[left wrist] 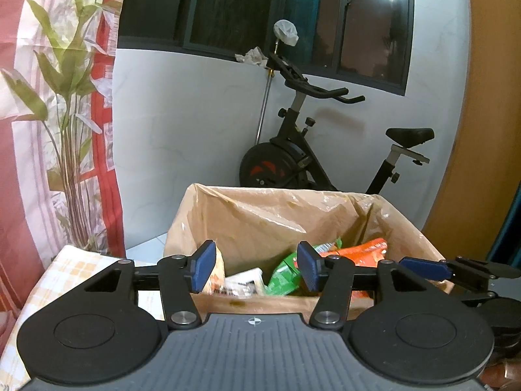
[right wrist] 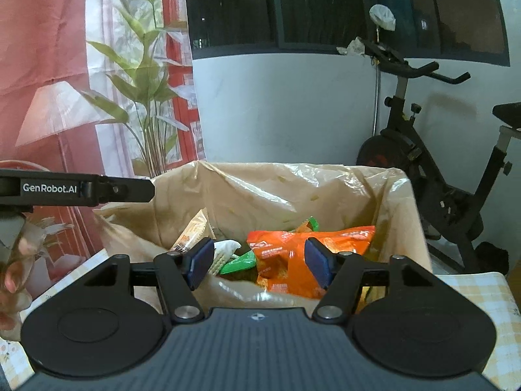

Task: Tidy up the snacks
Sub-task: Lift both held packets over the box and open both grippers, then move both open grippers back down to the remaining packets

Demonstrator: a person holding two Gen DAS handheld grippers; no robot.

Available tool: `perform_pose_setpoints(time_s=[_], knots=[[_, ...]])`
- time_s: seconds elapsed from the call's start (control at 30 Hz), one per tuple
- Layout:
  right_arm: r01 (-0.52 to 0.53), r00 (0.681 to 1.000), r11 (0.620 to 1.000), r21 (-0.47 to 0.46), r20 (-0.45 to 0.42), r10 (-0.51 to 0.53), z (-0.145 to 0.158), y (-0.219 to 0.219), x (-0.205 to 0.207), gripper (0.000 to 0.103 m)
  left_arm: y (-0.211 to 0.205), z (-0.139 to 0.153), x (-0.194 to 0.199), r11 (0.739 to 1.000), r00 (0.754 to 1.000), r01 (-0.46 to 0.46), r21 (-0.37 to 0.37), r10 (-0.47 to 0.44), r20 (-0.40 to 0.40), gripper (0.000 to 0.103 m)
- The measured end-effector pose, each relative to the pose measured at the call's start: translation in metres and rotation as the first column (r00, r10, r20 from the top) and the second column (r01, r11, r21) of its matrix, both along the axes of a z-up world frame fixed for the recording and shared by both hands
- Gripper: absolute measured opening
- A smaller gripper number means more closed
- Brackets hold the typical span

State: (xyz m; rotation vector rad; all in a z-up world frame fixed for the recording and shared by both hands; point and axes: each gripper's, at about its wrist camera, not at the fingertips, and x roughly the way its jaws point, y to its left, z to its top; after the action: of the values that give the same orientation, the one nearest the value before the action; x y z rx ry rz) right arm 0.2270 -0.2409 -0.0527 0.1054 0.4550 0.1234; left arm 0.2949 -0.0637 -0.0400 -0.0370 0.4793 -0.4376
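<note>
The box (right wrist: 403, 228) occupies the frame centre, on the table (right wrist: 475, 293). Snack packets (right wrist: 293, 254) lie inside it. The exercise bike (right wrist: 423, 150) stands behind, upper right; the curtain (right wrist: 65, 65) hangs upper left.

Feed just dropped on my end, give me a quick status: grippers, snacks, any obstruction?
Left gripper open, empty. Right gripper open, empty. Orange snack bag and green packets lie inside lined cardboard box. Nothing blocking the opening.

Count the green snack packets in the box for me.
2 visible: one green packet low near the middle, another green packet peeking behind the orange bag. More may lie buried in the box.
</note>
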Motion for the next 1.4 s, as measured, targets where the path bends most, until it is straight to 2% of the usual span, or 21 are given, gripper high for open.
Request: perform_pose_setpoints(time_s=[0.47, 0.73, 0.83, 0.97, 1.2, 1.3, 1.4], knots=[[-0.045, 0.996, 0.998, -0.05, 0.077, 0.049, -0.004, 0.003, -0.055, 0.065, 0.008, -0.022, -0.057, 0.997, 0.997, -0.065, -0.049, 0.063, -0.032, 0.058], [-0.069, 0.994, 0.996, -0.054, 0.078, 0.073, -0.02, 0.003, -0.074, 0.065, 0.014, -0.054, -0.072, 0.993, 0.992, -0.09, -0.077, 0.083, -0.093, 0.057], [-0.072, 0.994, 0.995, -0.064, 0.075, 0.076, -0.03, 0.002, -0.079, 0.065, 0.013, -0.069, -0.075, 0.993, 0.988, -0.103, -0.058, 0.095, -0.123, 0.057], [-0.076, 0.997, 0.996, -0.054, 0.026, 0.077, -0.046, -0.002, -0.079, 0.065, 0.016, -0.086, -0.077, 0.993, 0.982, -0.112, -0.045, 0.103, -0.161, 0.057], [-0.083, 0.991, 0.997, -0.005, -0.107, 0.082, -0.087, -0.002, -0.075, 0.065, 0.022, -0.105, -0.072, 0.993, 0.974, -0.113, -0.038, 0.104, -0.2, 0.057], [-0.067, 0.982, 0.998, 0.019, -0.174, 0.07, -0.108, 0.0, -0.071, 0.074, 0.022, -0.113, -0.069, 0.994, 0.97, -0.102, -0.045, 0.089, -0.225, 0.057], [-0.049, 0.968, 0.997, 0.052, -0.244, 0.06, -0.128, -0.002, -0.066, 0.075, 0.023, -0.121, -0.066, 0.994, 0.966, -0.099, -0.049, 0.085, -0.245, 0.057]])
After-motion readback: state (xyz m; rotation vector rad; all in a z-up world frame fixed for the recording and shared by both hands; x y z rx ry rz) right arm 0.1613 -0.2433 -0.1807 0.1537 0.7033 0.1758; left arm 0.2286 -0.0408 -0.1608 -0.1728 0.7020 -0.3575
